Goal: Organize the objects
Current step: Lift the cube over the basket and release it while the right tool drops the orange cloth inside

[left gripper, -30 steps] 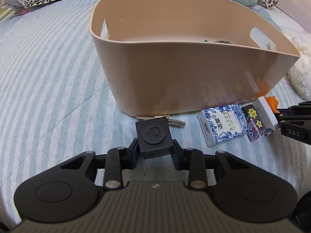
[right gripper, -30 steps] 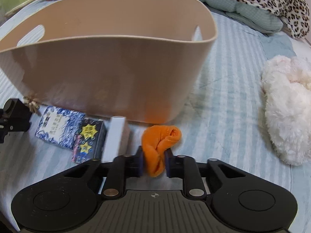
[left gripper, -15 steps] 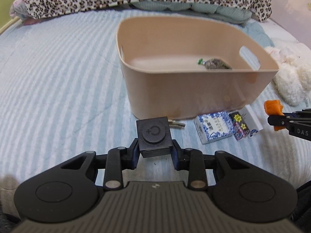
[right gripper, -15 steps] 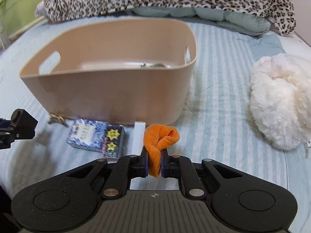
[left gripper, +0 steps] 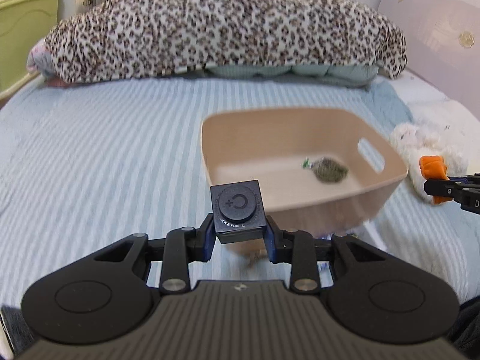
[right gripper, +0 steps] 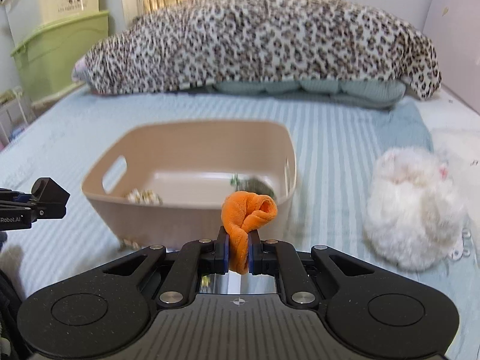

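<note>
On the striped bed (left gripper: 105, 156), left gripper (left gripper: 240, 237) clamps a black cube (left gripper: 238, 210), right gripper (right gripper: 239, 255) an orange cloth (right gripper: 246, 213), both short of the part-filled bin (left gripper: 387, 192) ahead.

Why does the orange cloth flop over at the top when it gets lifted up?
Probably because it is soft: the orange cloth curls over itself above the right gripper. It looks squashed thin between the jaws, so likely squishy and light. The fuzzy surface probably keeps it from slipping.
</note>
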The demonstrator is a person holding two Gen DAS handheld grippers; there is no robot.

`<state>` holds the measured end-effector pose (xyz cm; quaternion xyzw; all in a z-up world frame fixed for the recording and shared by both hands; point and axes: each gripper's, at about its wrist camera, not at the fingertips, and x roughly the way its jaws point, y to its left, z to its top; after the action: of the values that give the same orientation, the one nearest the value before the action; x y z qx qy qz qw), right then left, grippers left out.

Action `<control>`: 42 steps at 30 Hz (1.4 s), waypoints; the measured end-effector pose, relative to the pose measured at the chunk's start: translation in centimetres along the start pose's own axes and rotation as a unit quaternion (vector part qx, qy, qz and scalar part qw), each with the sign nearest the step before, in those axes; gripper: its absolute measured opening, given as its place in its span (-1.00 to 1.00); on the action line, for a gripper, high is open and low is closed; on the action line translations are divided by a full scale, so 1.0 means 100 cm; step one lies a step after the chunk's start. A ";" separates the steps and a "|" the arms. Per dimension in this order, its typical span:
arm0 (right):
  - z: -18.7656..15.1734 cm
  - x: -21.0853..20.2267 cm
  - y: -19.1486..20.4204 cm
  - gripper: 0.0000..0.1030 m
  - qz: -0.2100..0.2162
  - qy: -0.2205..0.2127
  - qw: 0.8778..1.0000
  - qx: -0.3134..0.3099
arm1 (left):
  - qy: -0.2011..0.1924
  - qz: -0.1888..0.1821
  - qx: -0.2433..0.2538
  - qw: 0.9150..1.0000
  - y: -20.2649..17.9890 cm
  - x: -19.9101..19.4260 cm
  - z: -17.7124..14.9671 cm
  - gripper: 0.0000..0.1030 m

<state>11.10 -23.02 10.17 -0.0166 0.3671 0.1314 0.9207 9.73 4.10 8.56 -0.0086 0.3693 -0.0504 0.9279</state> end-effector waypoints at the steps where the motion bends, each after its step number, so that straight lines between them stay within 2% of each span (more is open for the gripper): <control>1: 0.005 -0.002 0.000 -0.79 0.000 -0.007 1.000 0.000 | -0.006 0.000 0.001 1.000 0.000 0.000 0.005 -0.32; 9: 0.041 0.004 0.001 -0.79 -0.011 -0.044 0.999 -0.010 | -0.027 0.000 0.013 1.000 -0.008 0.015 0.041 -0.32; 14: 0.061 0.025 0.004 -0.79 -0.017 -0.042 0.999 -0.025 | -0.023 0.012 0.020 0.999 -0.018 0.045 0.054 -0.32; 20: 0.068 0.065 0.012 -0.79 -0.021 -0.013 0.999 -0.039 | -0.001 0.025 0.037 0.999 -0.034 0.089 0.055 -0.32; 26: 0.057 0.105 0.009 -0.79 -0.019 0.025 0.999 -0.024 | 0.045 0.027 0.046 0.998 -0.044 0.134 0.045 -0.32; 32: 0.043 0.125 0.006 -0.76 -0.021 0.055 0.998 -0.027 | 0.079 0.034 0.052 0.995 -0.046 0.155 0.031 -0.32; 34: 0.041 0.127 0.006 -0.70 -0.019 0.061 0.998 -0.028 | 0.073 0.036 0.052 0.995 -0.046 0.150 0.030 -0.31; 35: 0.040 0.126 0.005 -0.51 -0.018 0.061 0.998 -0.026 | 0.067 0.035 0.051 0.996 -0.045 0.145 0.030 -0.22; 36: 0.040 0.124 0.006 -0.32 -0.017 0.058 0.998 -0.025 | 0.063 0.037 0.050 0.996 -0.045 0.140 0.032 -0.03; 37: 0.040 0.120 0.006 -0.27 -0.015 0.053 0.998 -0.025 | 0.058 0.042 0.049 0.996 -0.045 0.134 0.034 0.09; 38: 0.041 0.116 0.006 -0.16 -0.013 0.048 0.998 -0.025 | 0.053 0.050 0.050 0.996 -0.046 0.128 0.036 0.31; 42: 0.046 0.093 0.013 0.35 -0.017 0.023 0.999 -0.037 | 0.033 0.052 0.049 0.997 -0.046 0.099 0.041 0.40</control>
<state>20.29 -19.06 7.29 -0.0600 0.3829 0.1286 0.9128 19.27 -1.55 4.98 0.0577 0.3966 -0.0204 0.9159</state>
